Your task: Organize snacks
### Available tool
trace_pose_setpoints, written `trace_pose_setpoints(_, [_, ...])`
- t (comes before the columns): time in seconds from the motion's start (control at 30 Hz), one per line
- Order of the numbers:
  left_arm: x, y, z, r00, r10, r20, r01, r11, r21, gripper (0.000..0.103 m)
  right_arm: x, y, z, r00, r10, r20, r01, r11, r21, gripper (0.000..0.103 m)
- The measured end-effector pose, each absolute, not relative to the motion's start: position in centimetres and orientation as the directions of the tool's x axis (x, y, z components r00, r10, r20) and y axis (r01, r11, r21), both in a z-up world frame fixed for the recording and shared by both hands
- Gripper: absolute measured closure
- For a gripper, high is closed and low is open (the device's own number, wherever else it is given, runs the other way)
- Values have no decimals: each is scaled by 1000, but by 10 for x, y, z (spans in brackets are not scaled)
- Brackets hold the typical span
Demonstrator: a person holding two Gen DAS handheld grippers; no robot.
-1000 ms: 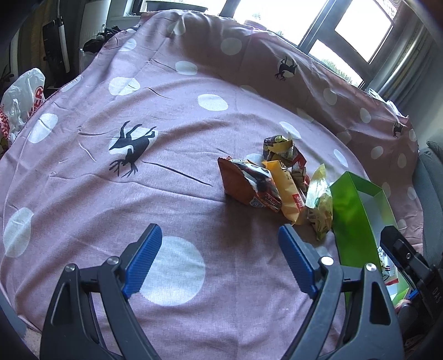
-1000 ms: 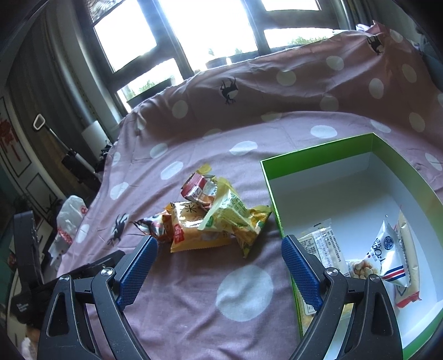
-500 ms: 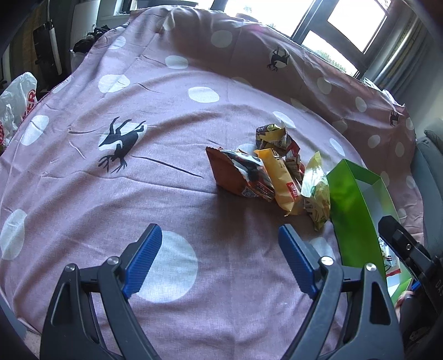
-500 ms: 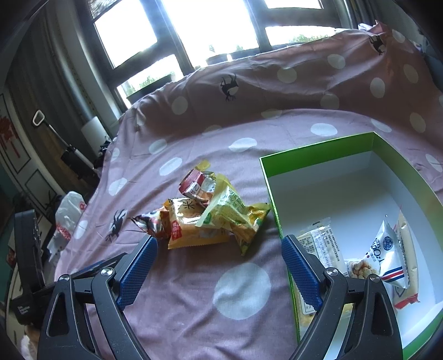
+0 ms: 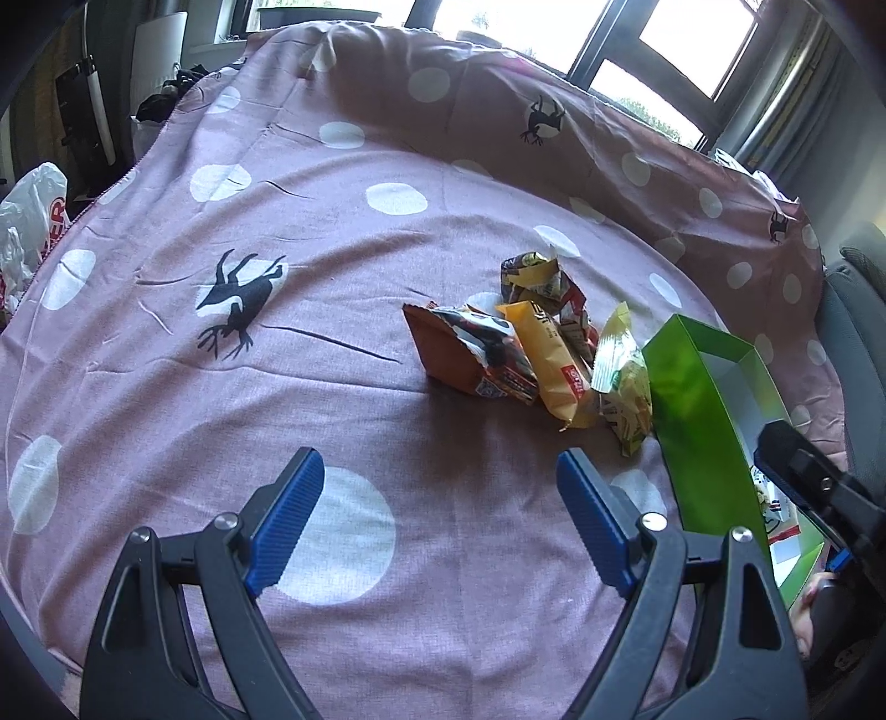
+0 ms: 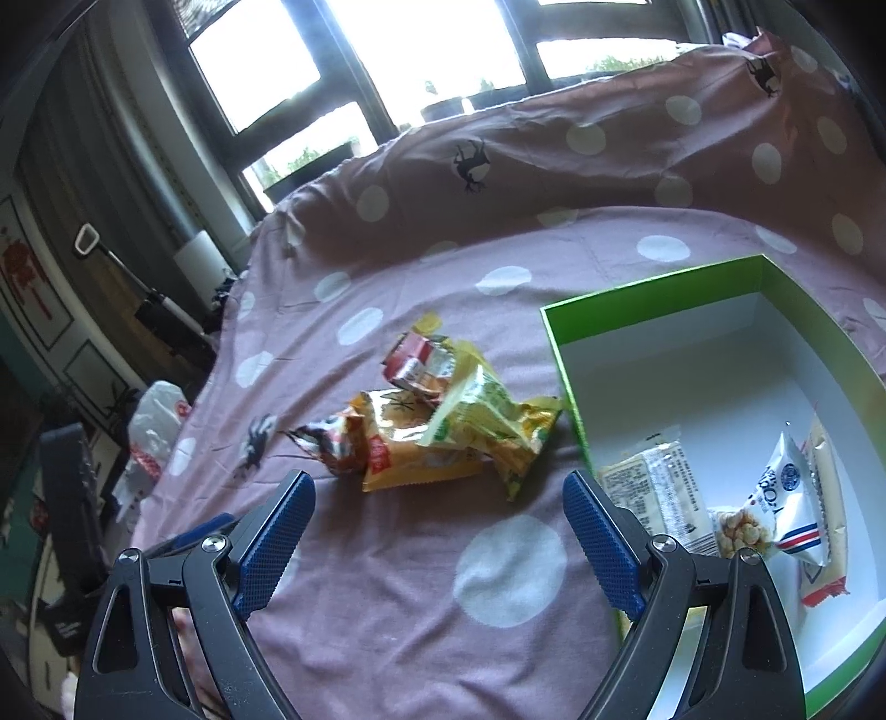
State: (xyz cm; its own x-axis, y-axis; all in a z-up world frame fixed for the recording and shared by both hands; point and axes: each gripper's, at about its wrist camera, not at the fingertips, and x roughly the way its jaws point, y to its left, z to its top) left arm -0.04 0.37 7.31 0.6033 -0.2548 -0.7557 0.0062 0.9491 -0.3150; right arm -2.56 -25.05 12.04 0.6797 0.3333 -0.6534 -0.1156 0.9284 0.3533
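A small heap of snack packets lies on the pink spotted cloth: a brown-orange packet (image 5: pixel 470 354), an orange-yellow packet (image 5: pixel 554 365) (image 6: pixel 410 448), a yellow-green packet (image 5: pixel 626 387) (image 6: pixel 487 421) and a crumpled red-yellow one (image 5: pixel 542 282) (image 6: pixel 415 363). A green box (image 6: pixel 659 288) (image 5: pixel 698 421) with a white inside stands just right of the heap and holds several packets (image 6: pixel 775 498). My left gripper (image 5: pixel 437 520) is open and empty, short of the heap. My right gripper (image 6: pixel 437 531) is open and empty, also short of the heap, near the box's left wall.
The cloth (image 5: pixel 277 387) rises into a ridge at the back below windows (image 6: pixel 421 50). A white plastic bag (image 5: pixel 27 221) lies off the left edge. A grey chair (image 5: pixel 858 310) stands at the right. The right gripper's body (image 5: pixel 814 487) reaches over the box.
Both grippers have drifted slightly: the heap sits a little farther off in the left view and has shifted left in it. The packets have not moved. Both stay open.
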Motion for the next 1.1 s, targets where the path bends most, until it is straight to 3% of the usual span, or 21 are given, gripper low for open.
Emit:
trace_pose_setpoints(0.3, [0,21,80,609,-217,-763,-28,955,-294,17,0,-209,122,603,316,-733,-115,943,312,13])
trace_pose_setpoints(0.53, [2,37,79,593,-178,-785,-78,958,-276,20,33,-190,105,533,286,-796,-93,955,282,33])
trace_pose_setpoints(0.73, [4,42,78,579,-200,-790,-86,949,-303,21,60,-171,90,480,252,-840,-97,967,235,33])
trace_pose_setpoints(1.1, [6,35,72,551,-211,-807,-72,952,-299,21,85,-138,69,478,1,-878,-140,987,-75,33])
